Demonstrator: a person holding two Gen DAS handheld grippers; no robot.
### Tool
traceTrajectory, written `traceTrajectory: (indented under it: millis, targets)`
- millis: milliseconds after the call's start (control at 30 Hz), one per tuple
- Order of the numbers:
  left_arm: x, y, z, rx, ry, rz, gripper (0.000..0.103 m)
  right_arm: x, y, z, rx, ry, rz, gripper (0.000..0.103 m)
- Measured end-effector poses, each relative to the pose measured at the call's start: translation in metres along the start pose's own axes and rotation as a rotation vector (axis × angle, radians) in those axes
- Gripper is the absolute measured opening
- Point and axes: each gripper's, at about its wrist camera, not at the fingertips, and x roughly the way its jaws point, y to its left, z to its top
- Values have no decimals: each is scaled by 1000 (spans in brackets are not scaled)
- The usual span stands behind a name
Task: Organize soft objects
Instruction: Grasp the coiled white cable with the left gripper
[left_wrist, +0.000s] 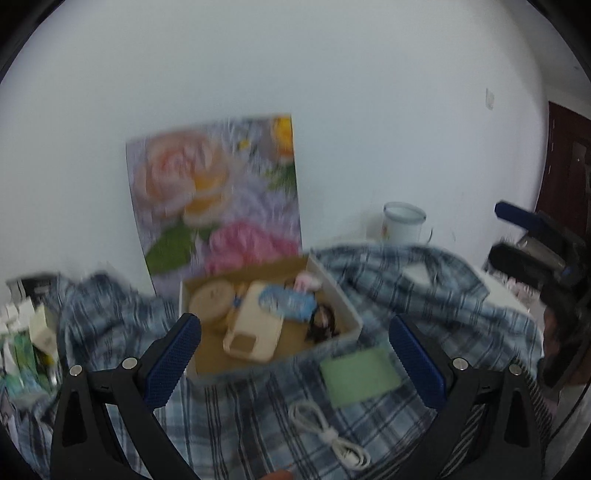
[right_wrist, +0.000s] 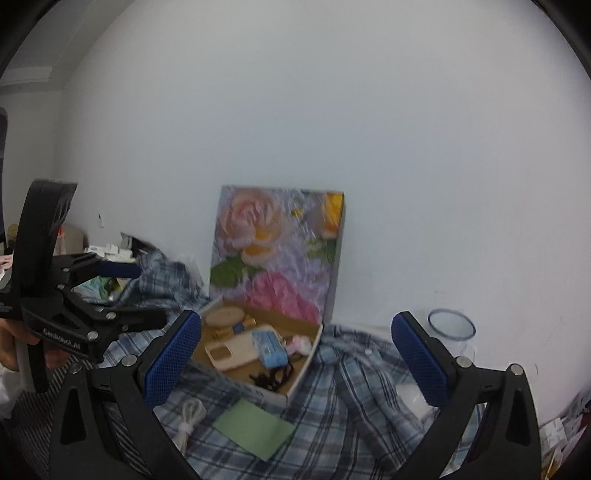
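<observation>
Plaid cloth (right_wrist: 351, 398) spread rumpled over the surface, bunched at the far left and far right. On it, toward the far edge, an open box (left_wrist: 354, 325) holding a cream phone case (left_wrist: 255, 325), a round tan disc (left_wrist: 211, 300), a blue pack (left_wrist: 288, 302), something small and pink (left_wrist: 308, 280) and a dark tangle (left_wrist: 323, 321). Nearer, on the cloth: a green sheet (left_wrist: 358, 376) and a coiled white cable (left_wrist: 328, 432). Flower painting (right_wrist: 277, 251) leaning on the wall behind the box; white mug (left_wrist: 404, 223) at the far right edge. Left gripper (left_wrist: 295, 365) hovering over the near half of the surface, jaws spread wide, holding and touching nothing. Right gripper (right_wrist: 295, 365) likewise raised, jaws wide apart, empty, seen also at the right rim of the left view. Step in hand likely choosing a soft item, probably the cloth or the pink piece, though which cannot be told. Best done by lowering onto a raised fold rather than flat fabric, pinching deep enough to catch several layers, keeping clear of cable and sheet, lifting slowly so the box is not dragged or tipped.
</observation>
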Motion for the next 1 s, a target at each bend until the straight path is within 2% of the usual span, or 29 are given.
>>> traceTrajectory:
  millis: [200, 433, 567, 667, 767, 833, 900, 1000]
  targets:
    - [21, 6, -30, -39, 75, 2, 103, 14, -4, -29, 21, 28, 42, 103]
    - [32, 12, -48, -55, 121, -8, 103, 41, 13, -52, -40, 142, 77, 103]
    - [41, 12, -59, -79, 162, -42, 103, 49, 19, -61, -60, 177, 80, 103]
    - [46, 7, -69, -77, 191, -80, 102, 56, 14, -68, -18, 207, 97, 103]
    - [54, 1, -80, -49, 227, -84, 88, 64, 7, -77, 37, 243, 116, 103]
    - [62, -5, -87, -24, 265, -95, 70, 70, 5, -82, 43, 263, 99, 103]
    - [68, -9, -92, -12, 292, -101, 60, 76, 6, -86, 41, 297, 98, 103]
    - [73, -14, -98, -1, 315, -110, 54, 84, 6, -92, 59, 344, 129, 103]
